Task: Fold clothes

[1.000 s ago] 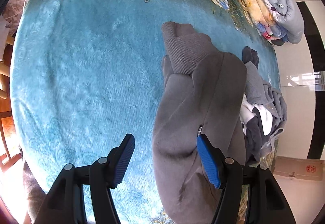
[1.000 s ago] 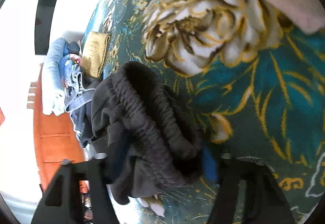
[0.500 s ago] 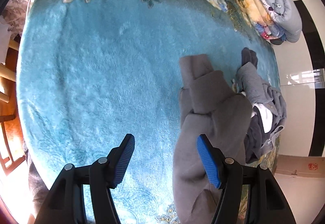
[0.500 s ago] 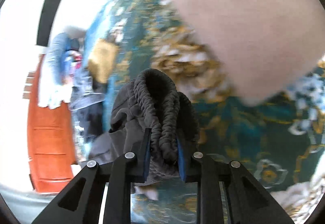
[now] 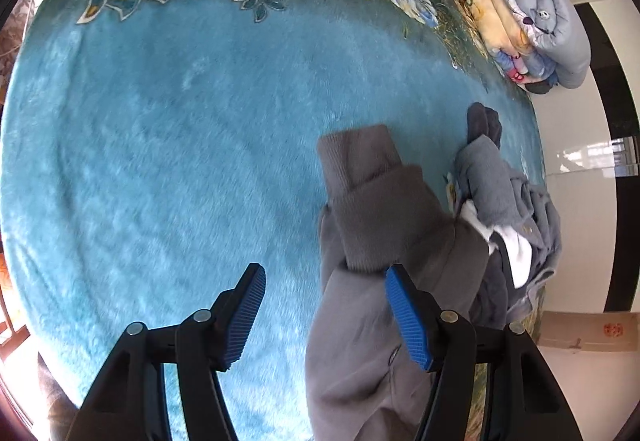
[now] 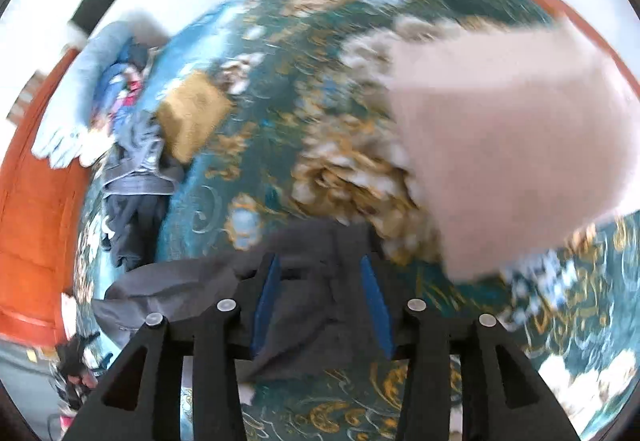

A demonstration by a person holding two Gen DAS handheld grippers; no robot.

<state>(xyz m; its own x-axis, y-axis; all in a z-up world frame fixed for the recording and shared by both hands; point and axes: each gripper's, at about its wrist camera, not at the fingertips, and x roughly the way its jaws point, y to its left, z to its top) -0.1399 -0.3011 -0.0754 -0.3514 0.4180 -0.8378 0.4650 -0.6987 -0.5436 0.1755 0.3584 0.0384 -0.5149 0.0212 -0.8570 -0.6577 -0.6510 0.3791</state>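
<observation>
since a moment ago my right tool (image 6: 320,301) lets go of the grey pants (image 5: 384,281), jaws opening empty; left tool (image 5: 326,317) wide, empty; pants partly folded, pile (image 5: 516,225) unfolded.

Surface is a bed under a plush teal blanket (image 5: 168,145) – plain blue pile in the middle, gold and white flower print round the border. Directly on it:
- grey sweatpants (image 5: 372,241), folded over on themselves, ribbed cuff end lying on top, near the right side of the left view
- loose heap of grey, dark and white clothes (image 5: 508,225) just beside them, at the blanket's edge
- stack of folded quilts (image 5: 532,5) – grey over pastel prints – at the far corner
- right view is blurred: a mustard-yellow piece (image 6: 192,113) by the heap, a pale pink cloth (image 6: 512,145) close to the lens.
</observation>
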